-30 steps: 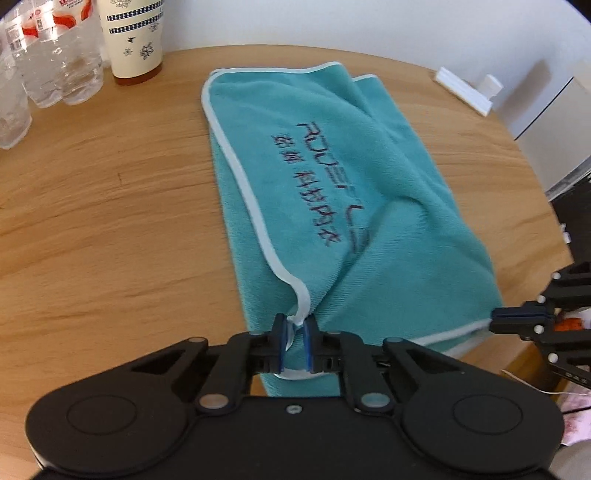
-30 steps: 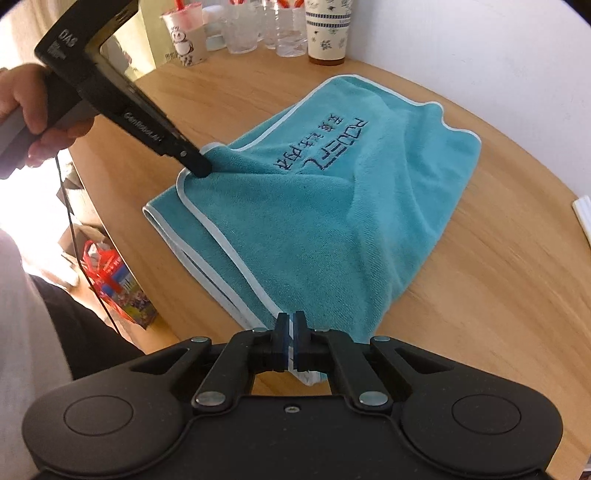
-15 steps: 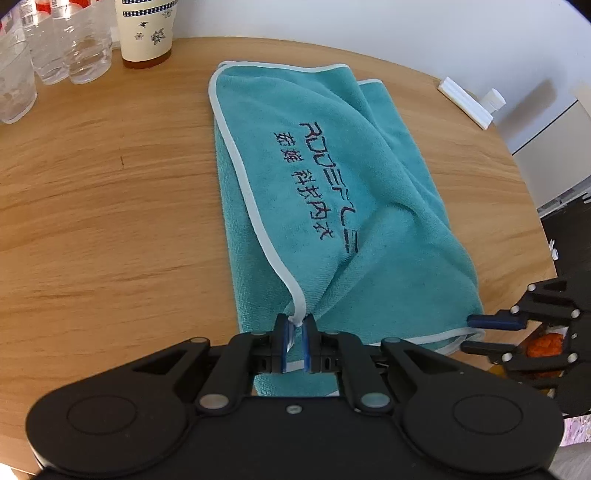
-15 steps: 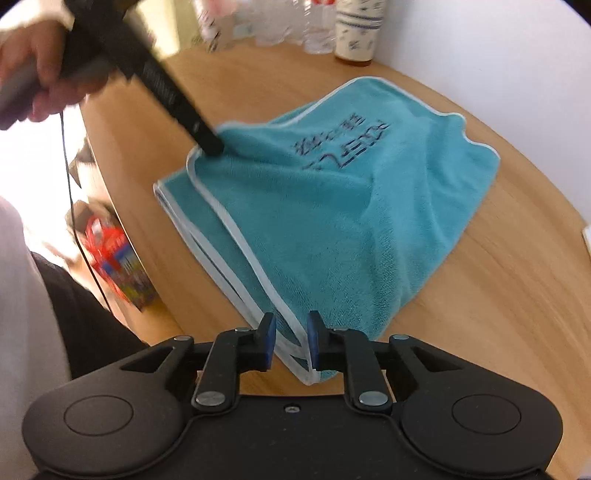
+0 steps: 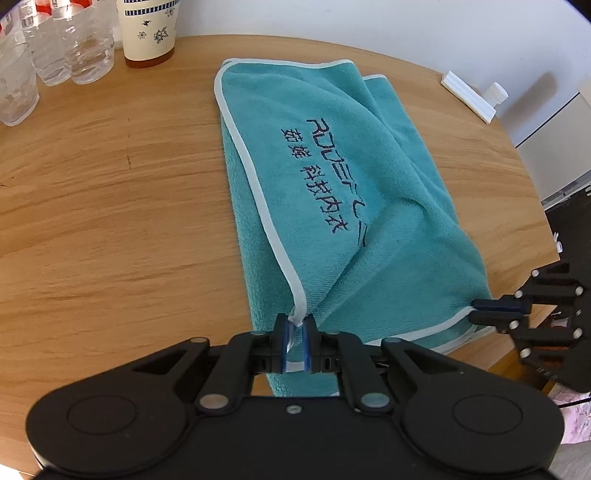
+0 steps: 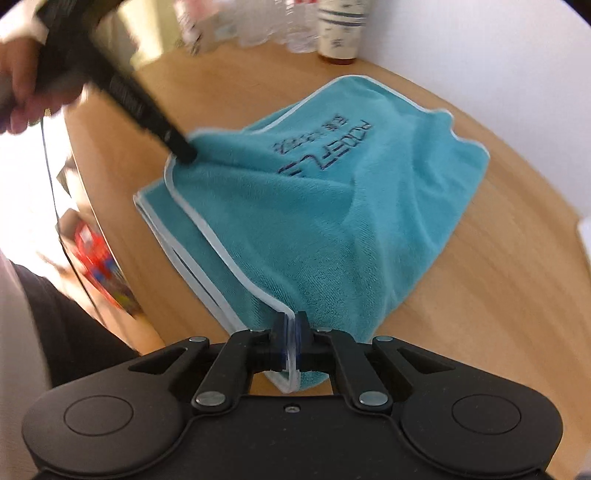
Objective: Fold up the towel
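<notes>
The teal towel [image 5: 332, 192] lies folded on the round wooden tabletop [image 5: 110, 206], its embroidered lettering facing up. The left tool [image 5: 295, 332] is clenched on the white-edged near corner of the top layer. The right tool [image 6: 291, 334] is clamped on the towel's other near corner at the tabletop's edge.

Blk plastic left gripper [image 5: 294, 334], blue pads, silver screws, right gripper [image 6: 291, 341] same, white sleeve [image 6: 22, 22]
</notes>
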`<action>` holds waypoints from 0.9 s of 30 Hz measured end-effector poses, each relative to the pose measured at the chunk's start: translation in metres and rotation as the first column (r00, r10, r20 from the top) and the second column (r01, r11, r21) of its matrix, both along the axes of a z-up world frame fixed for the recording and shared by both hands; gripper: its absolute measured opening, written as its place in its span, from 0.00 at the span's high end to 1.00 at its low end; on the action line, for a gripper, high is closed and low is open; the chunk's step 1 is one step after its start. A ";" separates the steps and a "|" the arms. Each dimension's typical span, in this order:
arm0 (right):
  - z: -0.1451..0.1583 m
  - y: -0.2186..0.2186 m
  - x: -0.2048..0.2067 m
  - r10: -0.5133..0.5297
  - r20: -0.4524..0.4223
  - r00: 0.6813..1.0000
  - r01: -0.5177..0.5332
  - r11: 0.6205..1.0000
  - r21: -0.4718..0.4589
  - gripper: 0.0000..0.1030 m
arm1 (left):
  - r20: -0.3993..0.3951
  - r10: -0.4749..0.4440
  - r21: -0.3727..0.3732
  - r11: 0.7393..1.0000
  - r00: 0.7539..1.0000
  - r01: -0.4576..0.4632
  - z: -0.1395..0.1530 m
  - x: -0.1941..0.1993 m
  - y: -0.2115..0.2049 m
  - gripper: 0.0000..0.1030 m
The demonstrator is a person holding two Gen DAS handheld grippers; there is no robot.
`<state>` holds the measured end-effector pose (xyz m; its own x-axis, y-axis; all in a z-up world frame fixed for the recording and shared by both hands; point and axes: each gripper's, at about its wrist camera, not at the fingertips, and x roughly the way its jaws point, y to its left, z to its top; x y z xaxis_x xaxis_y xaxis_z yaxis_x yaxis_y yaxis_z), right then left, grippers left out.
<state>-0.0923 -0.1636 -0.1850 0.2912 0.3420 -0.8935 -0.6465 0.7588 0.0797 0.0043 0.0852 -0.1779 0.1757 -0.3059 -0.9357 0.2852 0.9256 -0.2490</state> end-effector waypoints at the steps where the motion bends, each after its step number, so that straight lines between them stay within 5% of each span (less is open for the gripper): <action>1: 0.003 -0.005 0.000 -0.013 -0.013 1.000 0.013 1.000 0.022 0.96 | -0.009 -0.004 -0.006 1.000 1.000 0.004 -0.001 0.000 0.001 0.93; 11: 0.001 -0.024 0.001 -0.030 -0.123 0.992 0.047 0.990 0.132 0.96 | -0.040 -0.016 0.042 0.999 0.999 0.017 0.002 -0.009 0.003 0.93; 18: -0.013 -0.013 -0.003 0.023 -0.098 0.995 -0.014 0.996 0.083 0.95 | -0.065 -0.020 0.130 0.991 0.998 0.029 -0.012 -0.006 0.001 0.93; 24: -0.004 -0.025 0.004 0.057 -0.049 0.997 -0.056 0.998 0.028 0.79 | -0.064 -0.048 0.160 0.985 0.997 0.058 -0.013 -0.008 -0.004 0.93; 27: 0.011 -0.043 0.028 -0.028 -0.040 0.999 0.031 0.994 0.100 0.79 | -0.067 -0.054 0.163 0.984 0.996 0.064 -0.013 -0.008 -0.005 0.93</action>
